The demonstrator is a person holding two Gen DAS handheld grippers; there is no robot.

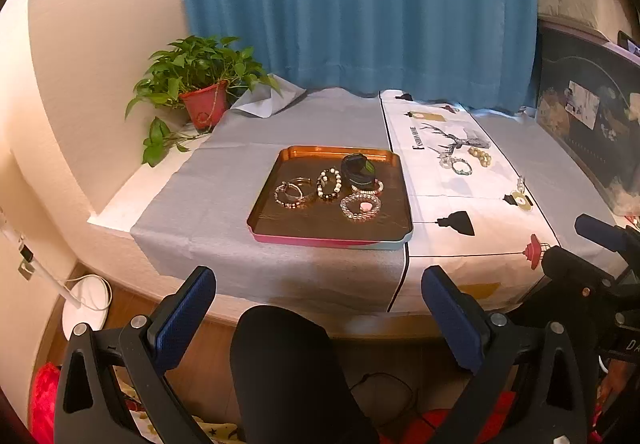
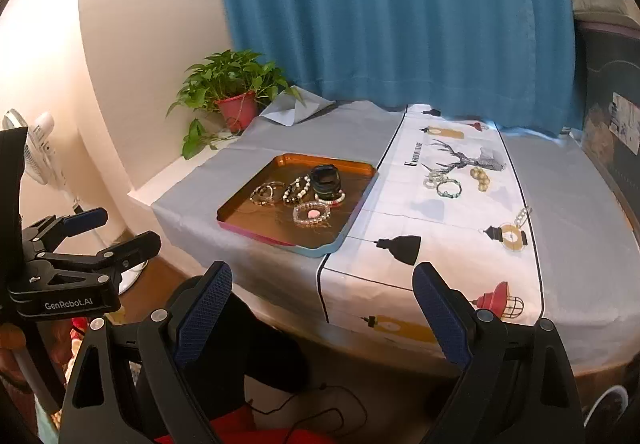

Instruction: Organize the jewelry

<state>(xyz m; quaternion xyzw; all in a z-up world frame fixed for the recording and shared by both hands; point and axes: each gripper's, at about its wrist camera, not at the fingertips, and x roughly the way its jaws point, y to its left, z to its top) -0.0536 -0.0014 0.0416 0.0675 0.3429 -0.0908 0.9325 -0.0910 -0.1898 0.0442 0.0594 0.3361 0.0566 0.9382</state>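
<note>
1. Both claws hang off the near table edge, well short of the jewelry. Left gripper (image 1: pixel 319 286) is spread wide, holding nothing; right gripper (image 2: pixel 322 280) same deal, touching nothing.
2. Next up, the copper tray (image 1: pixel 280 223) on the grey cloth (image 1: pixel 208 211): five bracelets in it, I think, plus one black box (image 1: pixel 357 168).
3. Further right on the printed runner (image 2: pixel 440 240): three more bracelets (image 2: pixel 448 187) near the deer drawing, one keychain (image 2: pixel 513 234).
4. Way back: one potted plant (image 1: pixel 202 77), blue curtain (image 1: pixel 360 3).
</note>
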